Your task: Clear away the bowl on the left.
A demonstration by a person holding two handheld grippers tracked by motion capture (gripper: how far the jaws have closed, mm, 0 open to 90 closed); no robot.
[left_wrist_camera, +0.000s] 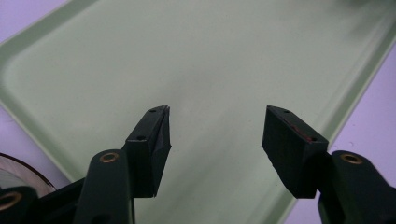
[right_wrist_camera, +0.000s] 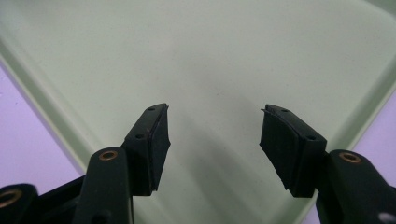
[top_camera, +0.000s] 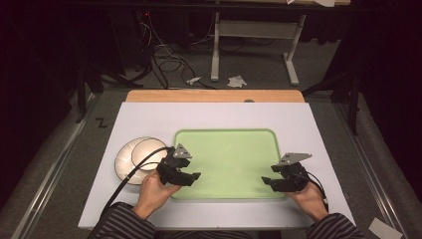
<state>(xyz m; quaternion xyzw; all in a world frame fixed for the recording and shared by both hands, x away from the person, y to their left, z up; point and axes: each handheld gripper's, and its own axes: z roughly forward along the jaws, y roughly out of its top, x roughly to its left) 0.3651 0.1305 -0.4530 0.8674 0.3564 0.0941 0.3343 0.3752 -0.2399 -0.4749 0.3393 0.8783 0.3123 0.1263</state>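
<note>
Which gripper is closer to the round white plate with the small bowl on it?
Left. The left gripper is right beside the round white plate, over the near left corner of the green tray. The right gripper is across the tray, at its near right corner.

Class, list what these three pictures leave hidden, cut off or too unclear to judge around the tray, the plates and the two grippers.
- Stacked plates: high view, the near right part is hidden by the left gripper and its cable; their number is unclear.
- Plates, left gripper view: cut off at the bottom left corner, blurred.
- Green tray: near corners are covered by both grippers, including the right gripper.
</note>
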